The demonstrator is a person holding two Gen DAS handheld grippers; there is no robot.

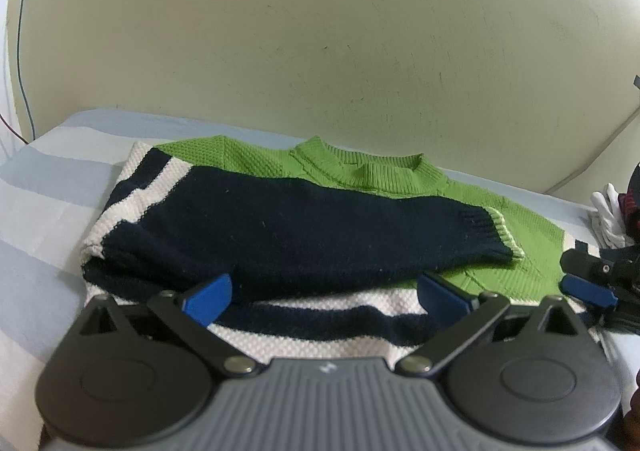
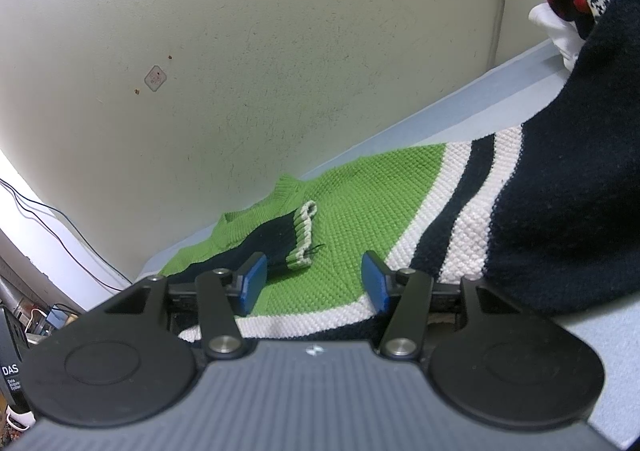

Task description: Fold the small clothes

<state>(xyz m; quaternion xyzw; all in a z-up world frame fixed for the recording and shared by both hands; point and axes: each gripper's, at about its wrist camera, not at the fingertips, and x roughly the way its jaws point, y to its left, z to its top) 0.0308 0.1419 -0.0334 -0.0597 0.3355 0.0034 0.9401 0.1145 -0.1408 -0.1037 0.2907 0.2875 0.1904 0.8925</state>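
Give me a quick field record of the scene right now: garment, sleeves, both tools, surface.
garment: knit sweater, green top, white and navy stripes, lying flat
left sleeve: navy sleeve folded across the chest, cuff on the green
right sleeve: not yet folded, lies out to the side
left tool: open wide at the near hem, nothing pinched
right tool: open over the near hem, nothing between the pads
surface: striped blue sheet
background: pale wall
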